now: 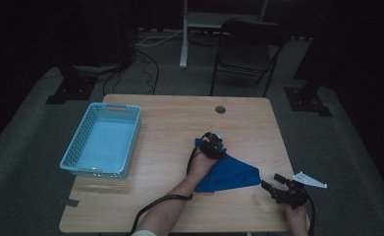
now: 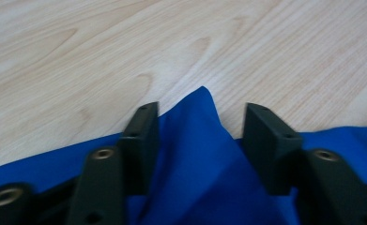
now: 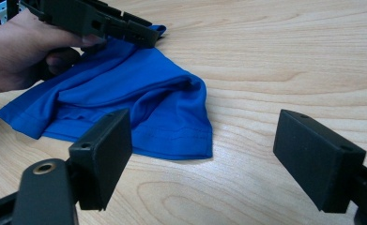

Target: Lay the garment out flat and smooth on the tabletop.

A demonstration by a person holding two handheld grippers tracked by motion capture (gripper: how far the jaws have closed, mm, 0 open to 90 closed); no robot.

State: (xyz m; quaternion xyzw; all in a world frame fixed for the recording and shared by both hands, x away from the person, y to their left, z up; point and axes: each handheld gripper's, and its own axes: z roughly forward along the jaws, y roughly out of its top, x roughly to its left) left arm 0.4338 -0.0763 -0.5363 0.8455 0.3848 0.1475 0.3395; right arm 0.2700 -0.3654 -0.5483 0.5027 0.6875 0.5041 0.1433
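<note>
A blue cloth (image 1: pixel 231 173) lies crumpled and partly folded on the wooden table (image 1: pixel 170 123), right of centre. My left gripper (image 1: pixel 213 141) rests on the cloth's far left corner. In the left gripper view it is open (image 2: pixel 202 136), its jaws standing either side of a raised point of the cloth (image 2: pixel 195 164). My right gripper (image 1: pixel 272 187) is near the table's front right, just right of the cloth's hemmed corner. Its jaws are wide open (image 3: pixel 204 145) and nothing is between them. The cloth (image 3: pixel 139 103) lies ahead of it, with the left gripper (image 3: pixel 141 33) and the hand (image 3: pixel 17 51) behind.
A light blue plastic basket (image 1: pixel 133 132) stands on the table's left side. A round cable hole (image 1: pixel 220 109) sits near the far edge. Behind the table is a dark folding chair (image 1: pixel 246 49). The table's right edge runs close beside the right gripper.
</note>
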